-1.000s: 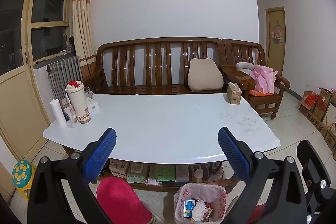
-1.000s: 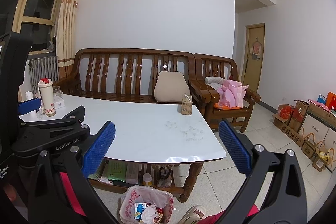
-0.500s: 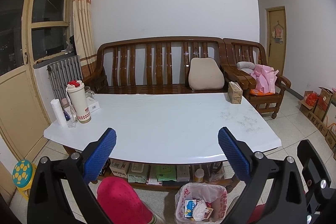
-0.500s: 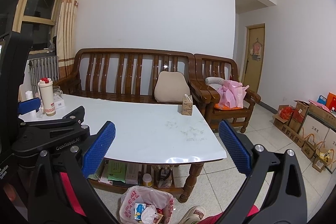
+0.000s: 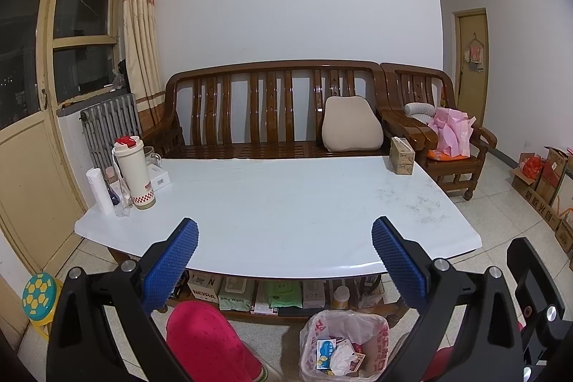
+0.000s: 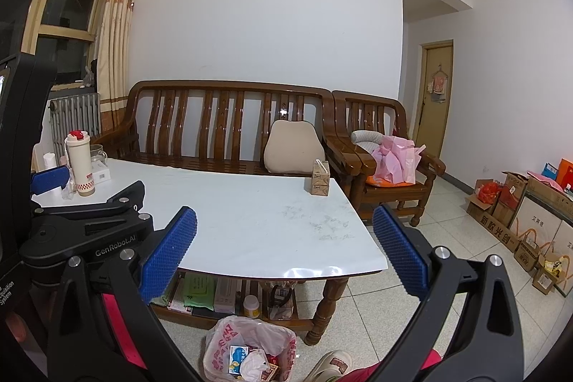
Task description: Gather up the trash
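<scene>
Left claw (image 5: 284,260) released, right claw (image 6: 284,258) released, trash bag (image 6: 249,349) upright, mouth facing up

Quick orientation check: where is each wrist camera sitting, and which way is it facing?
Left wrist: on the left tongs, open, facing the white table and sofa; red-clad knee below.
Right wrist: on the right tongs, open, facing likewise from farther right; left tongs at its left edge.
Shared: table, trash bag, tissue box.

A glossy white table top (image 5: 279,203) is gleaming before a polished wooden bench (image 5: 272,110); a thin plastic bag (image 6: 247,342) is lining the bin, and textured blue pads (image 6: 168,253) are fronting matt black gripper frames.
</scene>
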A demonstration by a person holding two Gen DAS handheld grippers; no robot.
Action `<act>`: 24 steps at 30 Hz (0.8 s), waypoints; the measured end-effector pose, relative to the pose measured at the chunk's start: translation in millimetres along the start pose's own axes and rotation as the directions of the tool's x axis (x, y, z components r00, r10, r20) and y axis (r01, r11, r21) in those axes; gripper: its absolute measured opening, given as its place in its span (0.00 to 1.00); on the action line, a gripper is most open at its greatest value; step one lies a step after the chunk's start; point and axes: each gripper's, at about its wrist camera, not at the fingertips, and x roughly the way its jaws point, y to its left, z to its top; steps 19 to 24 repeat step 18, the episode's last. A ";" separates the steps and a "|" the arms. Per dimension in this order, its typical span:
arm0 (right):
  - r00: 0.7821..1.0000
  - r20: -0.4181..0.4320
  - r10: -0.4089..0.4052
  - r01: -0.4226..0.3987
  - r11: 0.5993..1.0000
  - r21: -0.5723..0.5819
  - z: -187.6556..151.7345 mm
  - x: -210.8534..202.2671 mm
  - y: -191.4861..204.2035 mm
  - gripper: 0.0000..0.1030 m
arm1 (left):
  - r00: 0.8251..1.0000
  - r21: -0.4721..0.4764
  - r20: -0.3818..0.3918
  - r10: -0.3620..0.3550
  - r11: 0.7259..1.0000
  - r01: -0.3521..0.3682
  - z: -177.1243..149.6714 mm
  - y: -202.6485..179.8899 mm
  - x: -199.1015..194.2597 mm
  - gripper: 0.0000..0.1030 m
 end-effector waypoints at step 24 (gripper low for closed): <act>1.000 -0.011 0.005 -0.005 1.000 -0.001 -3.8 5.6 -1.2 0.93 | 1.000 0.008 -0.018 -0.009 1.000 0.009 -4.9 11.8 7.4 0.92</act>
